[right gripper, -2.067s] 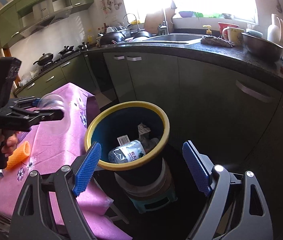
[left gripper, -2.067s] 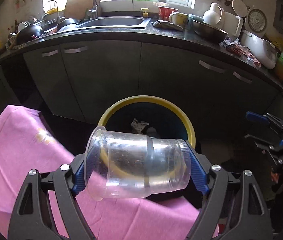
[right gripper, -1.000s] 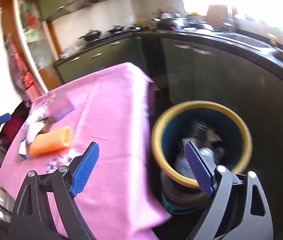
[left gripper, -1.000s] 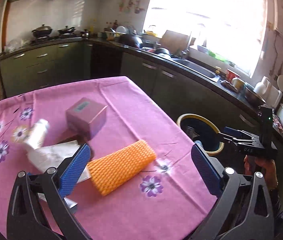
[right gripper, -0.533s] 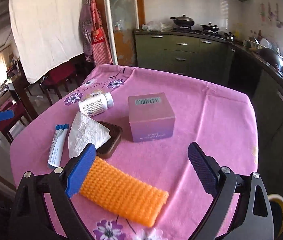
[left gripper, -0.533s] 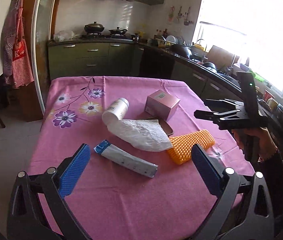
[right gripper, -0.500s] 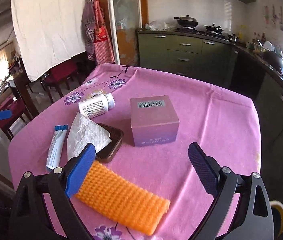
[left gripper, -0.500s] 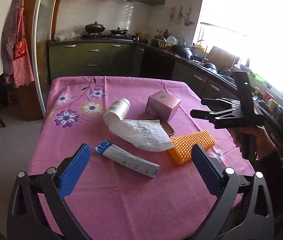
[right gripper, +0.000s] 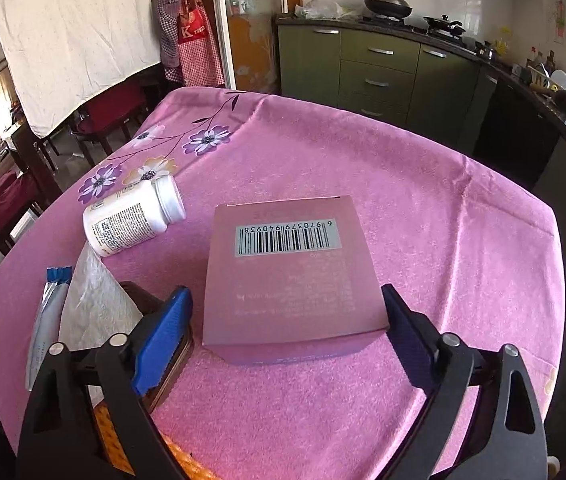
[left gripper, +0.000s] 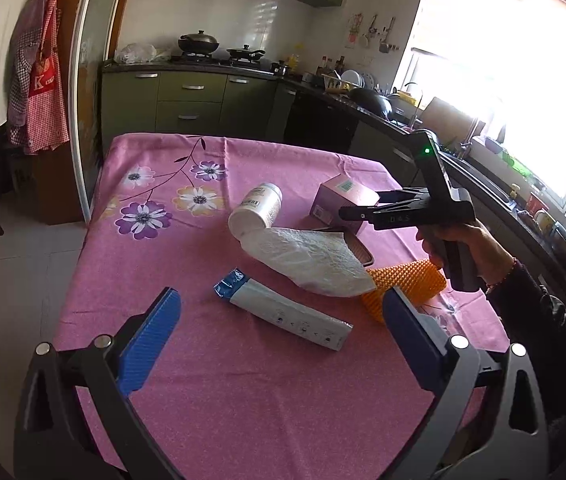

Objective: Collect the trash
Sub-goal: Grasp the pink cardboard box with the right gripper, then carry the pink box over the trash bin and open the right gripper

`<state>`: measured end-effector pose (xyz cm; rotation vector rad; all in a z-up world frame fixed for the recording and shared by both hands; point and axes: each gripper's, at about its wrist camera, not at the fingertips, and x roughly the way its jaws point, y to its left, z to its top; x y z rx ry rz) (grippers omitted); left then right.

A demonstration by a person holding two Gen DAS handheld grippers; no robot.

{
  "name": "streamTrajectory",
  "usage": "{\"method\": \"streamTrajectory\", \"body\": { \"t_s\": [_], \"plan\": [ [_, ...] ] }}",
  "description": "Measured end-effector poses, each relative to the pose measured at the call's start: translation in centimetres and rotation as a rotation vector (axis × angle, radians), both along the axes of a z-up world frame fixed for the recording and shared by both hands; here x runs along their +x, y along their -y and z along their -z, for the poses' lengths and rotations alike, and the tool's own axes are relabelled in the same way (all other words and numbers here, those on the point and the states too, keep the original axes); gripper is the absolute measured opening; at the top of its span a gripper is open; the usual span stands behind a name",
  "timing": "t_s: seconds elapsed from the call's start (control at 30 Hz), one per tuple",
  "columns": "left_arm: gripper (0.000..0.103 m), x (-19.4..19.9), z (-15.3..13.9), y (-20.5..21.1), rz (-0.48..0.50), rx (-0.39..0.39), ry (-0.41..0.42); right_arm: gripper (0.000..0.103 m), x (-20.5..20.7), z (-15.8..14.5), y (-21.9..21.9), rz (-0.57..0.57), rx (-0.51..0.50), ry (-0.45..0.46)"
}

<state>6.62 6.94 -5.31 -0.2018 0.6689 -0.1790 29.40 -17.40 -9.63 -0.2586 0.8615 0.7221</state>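
Left wrist view: the left gripper (left gripper: 281, 338) fills the bottom of the frame, jaws spread wide and holding nothing. On the pink tablecloth (left gripper: 267, 400) five or six pieces of trash are yet to be collected, so much of the job looks undone. A squeezed tube (left gripper: 283, 314) lies at centre, nearest the open jaws. Above it sits a crumpled white wrapper (left gripper: 315, 260), partly covering a brown tray (left gripper: 357, 246). A white bottle (left gripper: 257, 210) lies on its side above centre, a pink box (left gripper: 343, 198) to its right, and an orange foam net (left gripper: 407, 280) at middle right. The right gripper (left gripper: 347, 212), held by a hand, hangs over the box.

Right wrist view: the right gripper (right gripper: 287, 338) is wide open and empty, its jaws either side of the pink box (right gripper: 291, 272) at centre, not yet touching it. The brown tray (right gripper: 163, 360) lies right against the left finger and may obstruct closing. The white bottle (right gripper: 131, 220) is at middle left. No bin is visible.
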Motion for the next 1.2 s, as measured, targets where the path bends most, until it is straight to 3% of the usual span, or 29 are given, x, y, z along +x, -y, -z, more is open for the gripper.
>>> {"method": "streamTrajectory", "body": {
  "t_s": [0.03,0.2,0.37,0.5,0.7,0.9,1.07,1.2],
  "plan": [
    [0.096,0.1,0.1,-0.1,0.000,-0.003,-0.004,0.077,0.1,0.1,0.0,0.001,-0.005,-0.008],
    [0.096,0.2,0.7,-0.4,-0.005,-0.017,-0.023,0.076,0.2,-0.2,0.2,0.024,0.016,-0.021],
    [0.096,-0.1,0.7,-0.3,-0.006,-0.019,-0.016,0.076,-1.7,-2.9,2.2,0.062,0.070,0.006],
    [0.096,-0.1,0.9,0.3,0.012,-0.020,-0.025,0.076,-5.4,-5.7,6.5,0.131,0.130,0.049],
    [0.096,0.2,1.1,2.0,0.067,-0.018,-0.035,0.077,-11.6,-7.4,18.7,0.458,0.149,0.099],
    [0.096,0.4,1.0,3.9,0.096,0.005,-0.042,0.077,-15.3,-4.7,30.8,0.823,0.040,0.073],
    [0.096,0.2,0.8,4.9,0.096,0.011,-0.056,0.077,-15.3,-1.6,36.8,0.948,0.031,0.020],
    [0.096,0.2,1.1,5.2,0.076,0.049,-0.077,0.086,-14.8,0.6,37.9,1.018,-0.012,0.020]
  ]
}}
